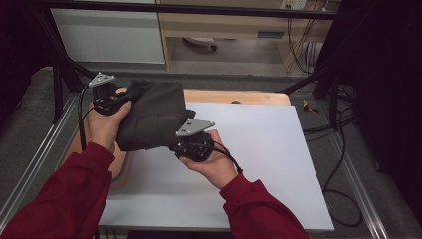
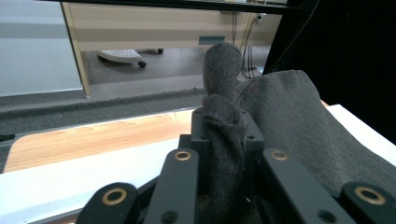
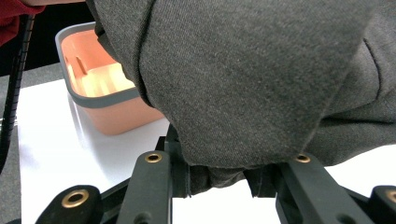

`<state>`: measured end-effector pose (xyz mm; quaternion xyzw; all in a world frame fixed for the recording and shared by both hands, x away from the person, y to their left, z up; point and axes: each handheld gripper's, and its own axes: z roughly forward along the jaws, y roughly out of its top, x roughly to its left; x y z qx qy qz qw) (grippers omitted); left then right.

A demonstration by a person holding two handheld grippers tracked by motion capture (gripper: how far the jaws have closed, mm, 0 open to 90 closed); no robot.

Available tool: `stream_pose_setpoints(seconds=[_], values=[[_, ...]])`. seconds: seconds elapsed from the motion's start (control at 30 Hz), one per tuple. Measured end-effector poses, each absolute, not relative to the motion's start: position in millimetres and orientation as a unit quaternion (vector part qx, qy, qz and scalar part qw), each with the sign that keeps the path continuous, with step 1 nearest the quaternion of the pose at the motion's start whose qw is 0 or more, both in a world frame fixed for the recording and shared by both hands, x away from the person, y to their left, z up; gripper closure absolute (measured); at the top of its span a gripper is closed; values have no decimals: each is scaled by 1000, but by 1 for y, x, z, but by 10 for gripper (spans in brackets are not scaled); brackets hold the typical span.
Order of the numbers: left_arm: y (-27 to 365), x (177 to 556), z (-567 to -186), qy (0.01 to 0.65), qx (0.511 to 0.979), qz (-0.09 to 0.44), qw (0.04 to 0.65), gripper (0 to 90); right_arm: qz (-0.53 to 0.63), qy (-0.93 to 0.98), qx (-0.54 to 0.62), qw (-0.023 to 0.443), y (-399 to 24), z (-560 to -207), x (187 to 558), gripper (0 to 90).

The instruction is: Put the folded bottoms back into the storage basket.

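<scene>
A dark grey garment [image 1: 152, 117] hangs bunched in the air between my two grippers, above the left side of the table. My left gripper [image 1: 128, 93] is at the garment's upper left, shut on a twisted fold of it; in the left gripper view that fold [image 2: 224, 121] stands pinched between the jaws of the left gripper [image 2: 223, 128]. My right gripper [image 1: 175, 144] is at its lower right edge. The right gripper view has the garment [image 3: 243, 79] draped over the right gripper [image 3: 217, 172], whose jaws are shut on a bunched hem.
An orange basket with a grey rim [image 3: 93, 100] stands on the table's left, under the cloth, its edge [image 1: 123, 169] peeking out below. A white sheet [image 1: 259, 149] covers the wooden tabletop [image 1: 234, 96]. Cables [image 1: 343, 149] lie on the floor to the right.
</scene>
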<state>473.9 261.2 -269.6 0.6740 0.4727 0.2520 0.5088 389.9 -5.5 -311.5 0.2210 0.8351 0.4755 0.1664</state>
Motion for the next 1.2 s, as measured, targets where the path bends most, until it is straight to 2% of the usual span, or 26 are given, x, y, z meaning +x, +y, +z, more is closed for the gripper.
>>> stream_pose_setpoints(seconds=[1.2], values=[[320,464,-265,497,657,278,494,811,490,837,197,146,50,-313,398,663]])
